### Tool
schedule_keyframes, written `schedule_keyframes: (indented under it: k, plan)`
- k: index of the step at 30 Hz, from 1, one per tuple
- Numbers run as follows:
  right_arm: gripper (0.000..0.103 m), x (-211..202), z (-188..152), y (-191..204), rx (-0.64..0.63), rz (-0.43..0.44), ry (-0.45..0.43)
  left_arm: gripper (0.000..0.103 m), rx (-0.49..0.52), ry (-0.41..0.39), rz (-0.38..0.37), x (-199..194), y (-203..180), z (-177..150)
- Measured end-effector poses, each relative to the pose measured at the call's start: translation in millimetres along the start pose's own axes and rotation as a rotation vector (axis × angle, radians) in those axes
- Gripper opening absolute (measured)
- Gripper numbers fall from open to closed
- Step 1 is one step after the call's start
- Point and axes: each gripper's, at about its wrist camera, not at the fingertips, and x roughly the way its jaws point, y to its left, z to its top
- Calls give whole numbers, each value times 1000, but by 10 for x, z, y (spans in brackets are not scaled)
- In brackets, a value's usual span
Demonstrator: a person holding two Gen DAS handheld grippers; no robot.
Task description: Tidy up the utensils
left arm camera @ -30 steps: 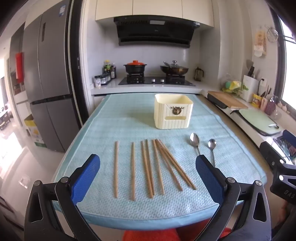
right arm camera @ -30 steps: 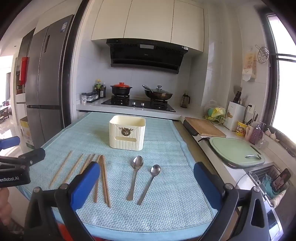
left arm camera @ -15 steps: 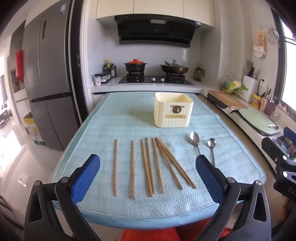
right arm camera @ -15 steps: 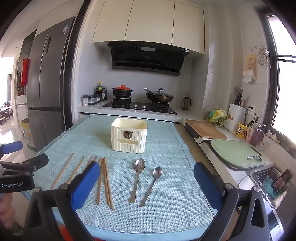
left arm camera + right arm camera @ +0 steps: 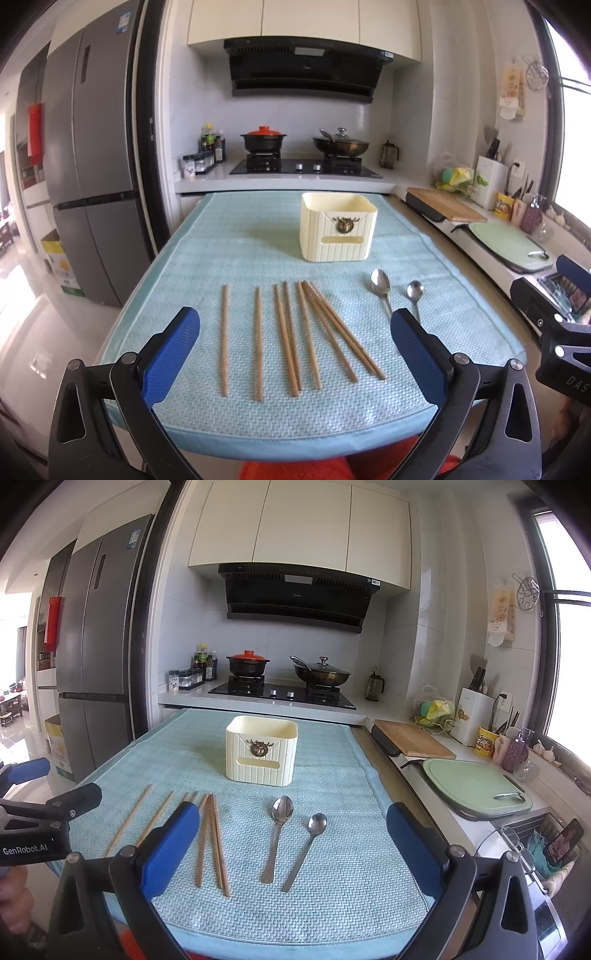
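Several wooden chopsticks [image 5: 291,339] lie side by side on a light blue mat [image 5: 240,251], pointing away from me. Two metal spoons [image 5: 382,290] lie to their right. A cream ribbed utensil holder [image 5: 338,230] stands upright behind them, empty as far as I see. My left gripper [image 5: 295,350] is open and empty, hovering over the near ends of the chopsticks. My right gripper [image 5: 291,845] is open and empty, hovering over the spoons [image 5: 279,834]; chopsticks [image 5: 212,838] and the holder [image 5: 262,751] show there too.
A stove with a black pot [image 5: 264,142] and a wok [image 5: 340,146] stands behind the table. A grey fridge [image 5: 92,155] is at the left. A counter at the right holds a wooden board [image 5: 413,738] and a green board [image 5: 472,786].
Both grippers have risen slightly and drawn back a little; the table objects have not moved. Both stay open and empty.
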Motion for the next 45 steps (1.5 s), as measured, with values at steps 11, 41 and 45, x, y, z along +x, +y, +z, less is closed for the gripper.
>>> schedule_keyframes:
  k: [11, 41, 45]
  plan:
    - [103, 23, -11, -16, 10, 13, 7, 103, 3, -10, -2, 31, -25, 24]
    - [103, 35, -28, -40, 13, 15, -3, 103, 1, -16, 2, 98, 2, 11]
    - [103, 49, -24, -45, 12, 19, -8, 103, -10, -8, 1, 120, 29, 7]
